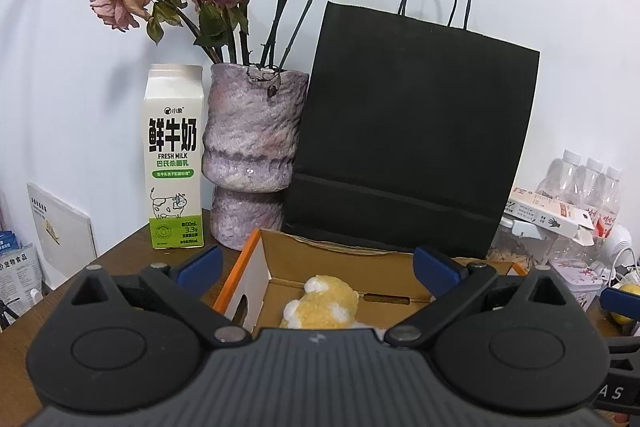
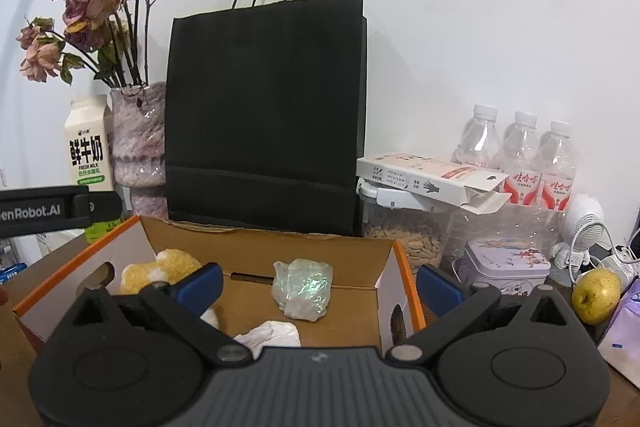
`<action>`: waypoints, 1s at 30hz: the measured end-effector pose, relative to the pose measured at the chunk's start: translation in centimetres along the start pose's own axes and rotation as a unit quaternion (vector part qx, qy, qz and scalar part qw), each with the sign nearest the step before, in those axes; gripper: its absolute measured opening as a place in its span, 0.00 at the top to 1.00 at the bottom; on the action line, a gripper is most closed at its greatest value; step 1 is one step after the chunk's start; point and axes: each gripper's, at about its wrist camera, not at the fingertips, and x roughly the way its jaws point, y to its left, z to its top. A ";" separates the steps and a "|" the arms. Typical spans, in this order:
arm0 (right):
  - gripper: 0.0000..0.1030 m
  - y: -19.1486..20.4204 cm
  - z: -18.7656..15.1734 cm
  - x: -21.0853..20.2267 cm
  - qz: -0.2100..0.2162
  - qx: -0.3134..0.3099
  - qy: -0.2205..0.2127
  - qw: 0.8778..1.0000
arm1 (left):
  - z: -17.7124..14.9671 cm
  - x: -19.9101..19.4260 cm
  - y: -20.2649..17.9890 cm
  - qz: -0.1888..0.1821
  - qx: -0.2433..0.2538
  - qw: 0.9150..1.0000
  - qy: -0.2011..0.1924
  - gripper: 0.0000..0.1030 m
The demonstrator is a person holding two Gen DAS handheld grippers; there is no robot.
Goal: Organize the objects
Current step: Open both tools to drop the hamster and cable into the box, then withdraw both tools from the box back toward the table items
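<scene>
A: Three things lie already in my cardboard box (image 2: 256, 247): the yellow plush toy (image 2: 160, 269) at 9 o'clock, the shiny crumpled wrap (image 2: 302, 287) in the middle, the white tissue (image 2: 268, 335) at 6.

B: And your jaws?

A: Both wide, both empty. My left gripper (image 1: 316, 263) and right gripper (image 2: 320, 277) hover at the near rim.

B: What is left?

A: I judge much: the pear (image 2: 596, 297) and the tin (image 2: 504, 261) at 3 o'clock stand on the desk (image 1: 120, 259).

B: Do the views differ?

A: The left view shows only the toy (image 1: 324, 303) and the whole milk carton (image 1: 174, 155).
</scene>
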 end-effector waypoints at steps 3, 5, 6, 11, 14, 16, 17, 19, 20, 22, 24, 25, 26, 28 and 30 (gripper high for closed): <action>0.00 -0.2 0.3 -0.7 0.004 0.004 -0.002 1.000 | 0.2 -0.6 0.1 -0.005 -0.003 1.000 -0.003 0.00; 0.00 -0.3 0.5 -1.3 0.005 0.007 -0.005 1.000 | 0.3 -1.1 0.1 -0.006 -0.002 1.000 -0.006 0.00; 0.00 -0.4 0.5 -1.6 0.006 0.008 -0.007 1.000 | 0.3 -1.3 0.1 -0.006 0.000 1.000 -0.007 0.00; 0.00 -0.8 0.7 -3.5 0.003 0.010 -0.018 1.000 | 0.4 -3.1 0.3 -0.014 -0.001 1.000 -0.014 0.00; 0.00 -1.1 0.7 -4.8 0.003 0.013 -0.024 1.000 | 0.3 -4.4 0.4 -0.018 0.002 1.000 -0.016 0.00; 0.00 -1.1 0.6 -5.8 0.003 0.012 -0.027 1.000 | 0.1 -5.1 0.4 -0.020 0.004 1.000 -0.015 0.00; 0.00 -1.2 0.6 -6.2 0.003 0.011 -0.029 1.000 | 0.0 -5.5 0.4 -0.021 0.005 1.000 -0.014 0.00; 0.00 -1.2 0.4 -7.2 0.003 0.011 -0.033 0.999 | -0.3 -6.3 0.4 -0.023 0.007 1.000 -0.013 0.00; 0.00 -1.2 0.4 -7.7 0.002 0.010 -0.035 0.999 | -0.4 -6.7 0.4 -0.023 0.007 1.000 -0.013 0.00; 0.00 -1.0 0.3 -8.8 0.001 0.009 -0.040 0.999 | -0.7 -7.6 0.5 -0.025 0.010 1.000 -0.013 0.00; 0.00 -0.9 0.2 -9.8 0.002 0.010 -0.044 0.999 | -0.9 -8.3 0.5 -0.028 0.012 0.999 -0.011 0.00; 0.00 -0.8 0.1 -10.3 0.002 0.009 -0.046 0.999 | -1.0 -8.7 0.6 -0.029 0.013 0.999 -0.010 0.00; 0.00 -0.7 0.0 -10.7 0.002 0.009 -0.047 0.999 | -1.2 -9.0 0.7 -0.029 0.014 0.999 -0.010 0.00; 0.00 -0.6 -0.2 -11.7 0.003 0.008 -0.049 0.999 | -1.5 -9.8 0.9 -0.030 0.014 0.999 -0.009 0.00; 0.00 -0.5 -0.5 -12.5 0.003 0.007 -0.050 0.999 | -1.6 -10.5 1.1 -0.031 0.014 0.999 -0.009 0.00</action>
